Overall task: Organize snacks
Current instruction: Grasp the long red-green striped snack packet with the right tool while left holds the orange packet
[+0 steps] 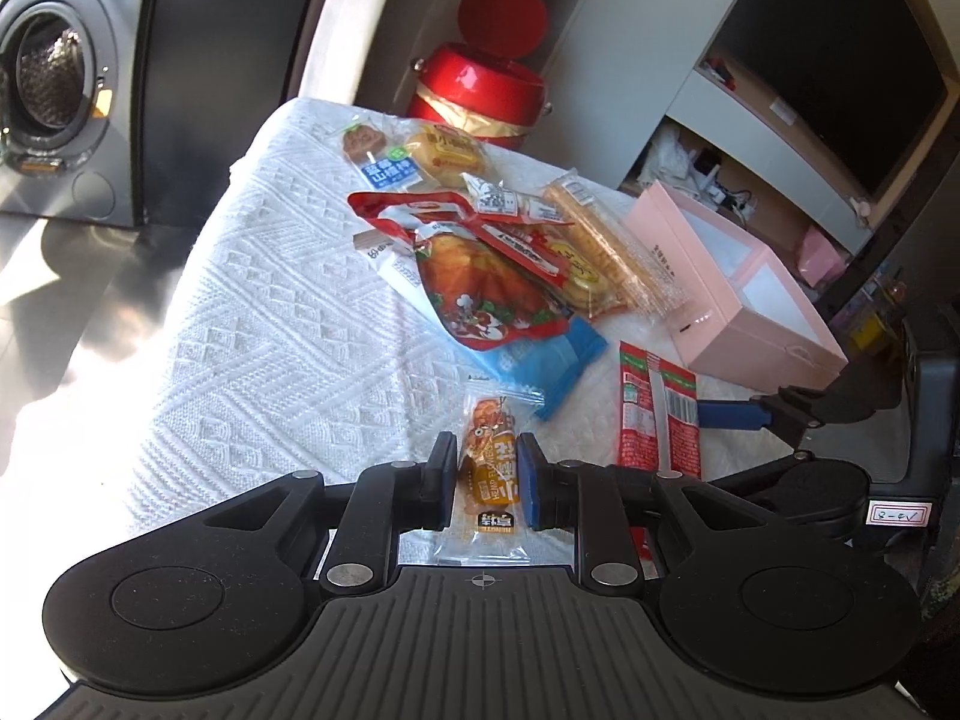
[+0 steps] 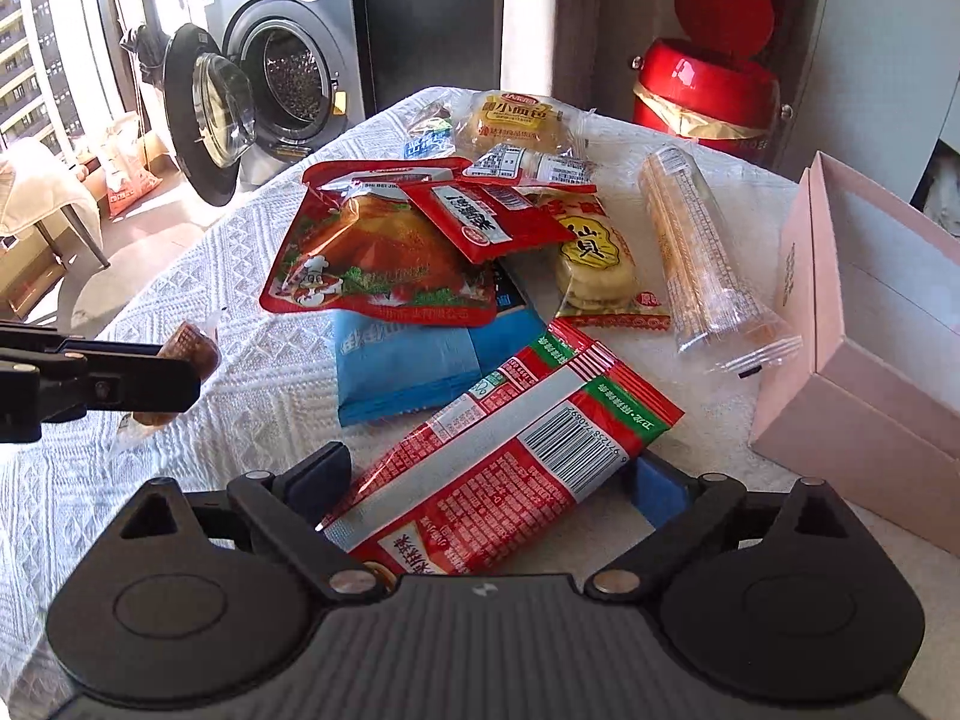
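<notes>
Both wrist views look steeply down, close over the table (image 1: 252,312). The left faces the pink box (image 1: 762,324); the right faces the washing machine (image 2: 282,66). Both share the snack pile (image 2: 384,252).

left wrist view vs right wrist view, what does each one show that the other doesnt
Only the left wrist view shows the orange print on the small snack gripped by the left gripper, and a shelf with a dark screen behind the pink box.

Only the right wrist view shows the washing machine's open door, a chair by the window, and the right gripper open around the long red packet.

Both show the white tablecloth, the snack pile, the blue bag, the pink box and the red bin.
</notes>
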`<action>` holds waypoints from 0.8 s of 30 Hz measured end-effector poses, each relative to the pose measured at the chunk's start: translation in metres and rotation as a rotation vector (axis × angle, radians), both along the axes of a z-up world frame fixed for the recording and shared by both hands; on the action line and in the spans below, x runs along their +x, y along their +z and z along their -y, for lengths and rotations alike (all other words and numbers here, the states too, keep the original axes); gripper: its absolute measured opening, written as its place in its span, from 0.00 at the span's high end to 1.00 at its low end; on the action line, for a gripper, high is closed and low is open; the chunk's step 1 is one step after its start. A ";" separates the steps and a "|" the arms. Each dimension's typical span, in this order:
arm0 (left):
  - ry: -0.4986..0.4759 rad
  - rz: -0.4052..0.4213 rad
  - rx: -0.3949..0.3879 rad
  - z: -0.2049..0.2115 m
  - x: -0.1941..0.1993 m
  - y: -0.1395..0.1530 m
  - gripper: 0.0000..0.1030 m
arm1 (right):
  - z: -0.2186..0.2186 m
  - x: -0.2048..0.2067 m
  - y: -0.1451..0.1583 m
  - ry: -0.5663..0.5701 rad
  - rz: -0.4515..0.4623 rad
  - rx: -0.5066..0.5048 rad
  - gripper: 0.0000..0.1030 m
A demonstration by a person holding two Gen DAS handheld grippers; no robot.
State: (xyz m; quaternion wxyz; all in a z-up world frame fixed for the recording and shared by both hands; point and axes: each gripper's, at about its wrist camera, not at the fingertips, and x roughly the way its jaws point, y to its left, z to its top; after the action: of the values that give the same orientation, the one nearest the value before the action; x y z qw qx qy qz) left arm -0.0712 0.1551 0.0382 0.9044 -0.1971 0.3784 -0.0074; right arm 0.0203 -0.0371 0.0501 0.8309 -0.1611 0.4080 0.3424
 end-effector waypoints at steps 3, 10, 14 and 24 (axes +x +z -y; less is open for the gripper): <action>-0.043 -0.013 -0.007 0.011 0.001 -0.005 0.75 | 0.035 -0.008 0.001 0.016 -0.003 -0.016 0.06; -0.087 -0.043 -0.002 0.027 0.005 -0.012 0.75 | 0.058 -0.004 0.002 -0.088 -0.040 0.015 0.10; -0.123 -0.052 0.030 0.039 0.000 -0.007 0.75 | 0.037 -0.006 0.005 -0.078 0.027 0.007 0.32; -0.329 0.054 0.030 0.085 0.014 0.044 0.75 | 0.120 -0.029 0.053 -0.094 -0.004 0.100 0.57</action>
State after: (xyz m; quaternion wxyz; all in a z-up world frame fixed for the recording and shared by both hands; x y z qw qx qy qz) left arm -0.0577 0.0702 0.0823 0.9037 -0.1186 0.3811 -0.1549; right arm -0.0089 -0.1575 0.1027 0.8523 -0.0993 0.3991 0.3232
